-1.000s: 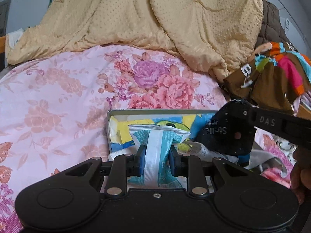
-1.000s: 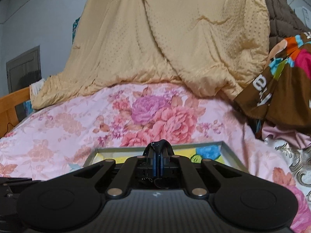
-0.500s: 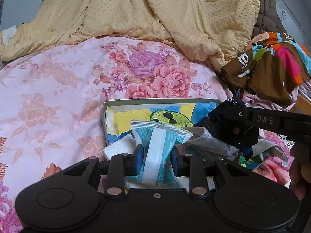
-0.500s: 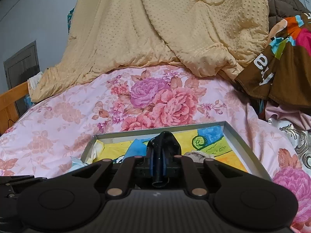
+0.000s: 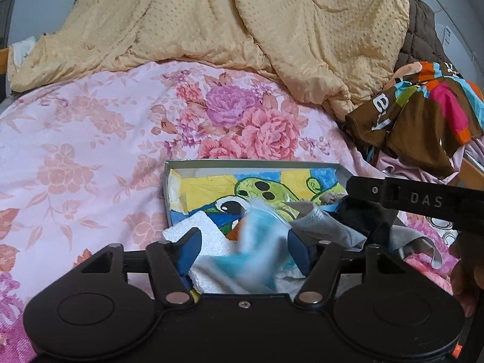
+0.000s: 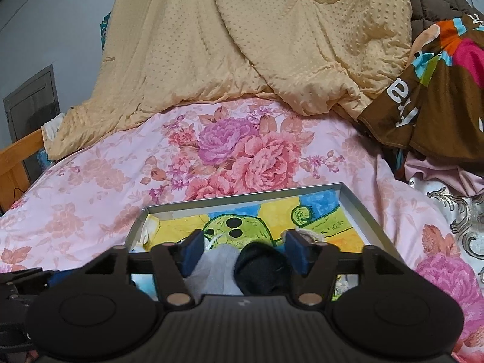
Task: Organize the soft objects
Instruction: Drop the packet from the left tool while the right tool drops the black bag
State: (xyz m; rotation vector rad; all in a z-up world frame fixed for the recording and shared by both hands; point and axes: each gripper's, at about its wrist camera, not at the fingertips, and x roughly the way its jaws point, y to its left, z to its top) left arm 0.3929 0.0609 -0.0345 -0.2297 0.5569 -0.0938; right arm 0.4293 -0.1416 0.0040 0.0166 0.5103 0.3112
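Observation:
A shallow grey tray [image 5: 251,163] with a bright cartoon lining lies on the flowered bed; it also shows in the right wrist view [image 6: 357,202]. My left gripper [image 5: 243,249] is open over its near end, and a blue and white packet [image 5: 254,251], blurred, falls free between the fingers. White foam [image 5: 202,233] and a grey cloth [image 5: 329,227] lie in the tray. My right gripper [image 6: 243,252] is open above a black sock [image 6: 263,269] and the grey cloth [image 6: 214,269] in the tray.
A pink floral sheet [image 5: 90,151] covers the bed. A yellow quilt [image 5: 242,30] is heaped at the back. Brown and colourful clothes [image 5: 423,115] are piled at the right. A wooden bed rail [image 6: 18,157] shows at the left.
Both grippers have opened. The left one let go of the blue packet, which is dropping into the tray. The right one released the black sock into the tray.

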